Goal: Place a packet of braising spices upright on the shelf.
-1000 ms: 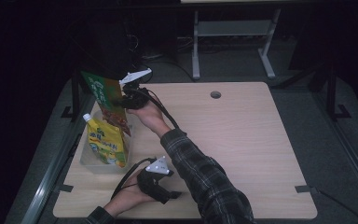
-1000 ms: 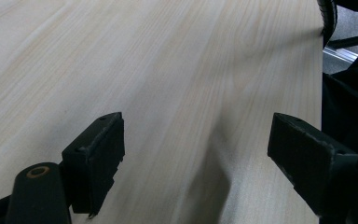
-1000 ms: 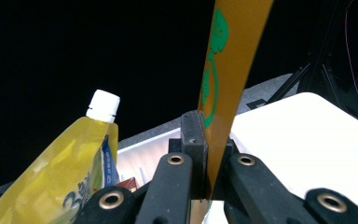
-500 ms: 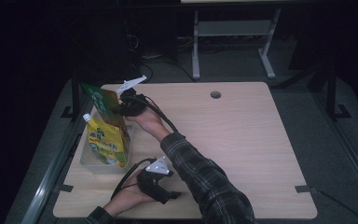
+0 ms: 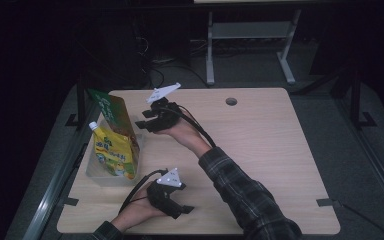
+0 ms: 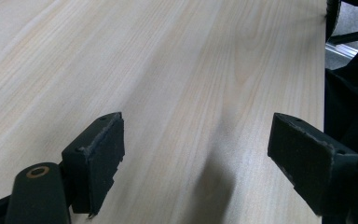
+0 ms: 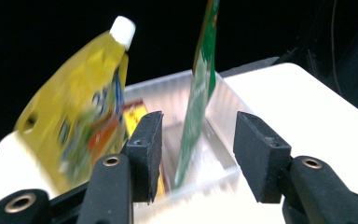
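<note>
— Where do we see the green pouch [image 7: 199,93]?
— Upright in the clear bin [image 7: 223,100] at the tabletop's [image 5: 260,150] far left, beside the yellow pouch [image 7: 81,107]. Our right gripper [image 7: 193,154] gapes just before it, empty; our left gripper [image 6: 196,149] rests wide apart near us.

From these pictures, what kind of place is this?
Probably a lab or recording workspace, not a home: a bare wooden table with a cable hole, dark surroundings with cables on the floor, and a metal stand behind it.
</note>
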Motion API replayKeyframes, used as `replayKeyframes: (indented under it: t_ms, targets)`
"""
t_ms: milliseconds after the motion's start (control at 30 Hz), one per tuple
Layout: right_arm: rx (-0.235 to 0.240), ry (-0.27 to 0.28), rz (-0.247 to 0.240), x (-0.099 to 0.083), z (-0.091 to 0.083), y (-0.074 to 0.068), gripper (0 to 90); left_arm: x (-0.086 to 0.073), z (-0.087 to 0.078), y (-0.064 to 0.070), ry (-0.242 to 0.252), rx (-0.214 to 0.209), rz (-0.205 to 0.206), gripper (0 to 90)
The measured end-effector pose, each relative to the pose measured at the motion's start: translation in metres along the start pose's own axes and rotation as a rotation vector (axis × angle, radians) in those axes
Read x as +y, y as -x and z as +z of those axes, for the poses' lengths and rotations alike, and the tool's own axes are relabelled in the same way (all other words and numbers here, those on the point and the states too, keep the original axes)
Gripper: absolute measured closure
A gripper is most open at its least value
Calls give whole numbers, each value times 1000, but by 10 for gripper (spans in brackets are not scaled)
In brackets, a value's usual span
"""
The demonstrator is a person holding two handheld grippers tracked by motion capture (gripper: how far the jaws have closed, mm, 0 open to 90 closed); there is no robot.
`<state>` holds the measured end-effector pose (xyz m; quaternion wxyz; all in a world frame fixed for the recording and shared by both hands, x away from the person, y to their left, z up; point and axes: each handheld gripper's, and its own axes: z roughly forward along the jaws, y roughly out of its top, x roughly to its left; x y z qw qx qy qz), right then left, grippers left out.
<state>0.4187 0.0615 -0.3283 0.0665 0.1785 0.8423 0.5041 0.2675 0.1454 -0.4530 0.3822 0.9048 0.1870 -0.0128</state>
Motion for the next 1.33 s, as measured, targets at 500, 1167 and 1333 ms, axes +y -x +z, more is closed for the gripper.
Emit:
replayKeyframes:
  t_ms: [500, 1167, 1333]
  targets:
    - [-90, -55, 28, -75, -82, -8, 417, -2, -7, -4, 3, 15, 4, 181]
    - [-175, -243, 131, -201, -163, -44, 352, -12, -18, -7, -23, 30, 10, 182]
    - [-178, -237, 140, -205, -166, -47, 339, -12, -18, -7, -22, 31, 15, 182]
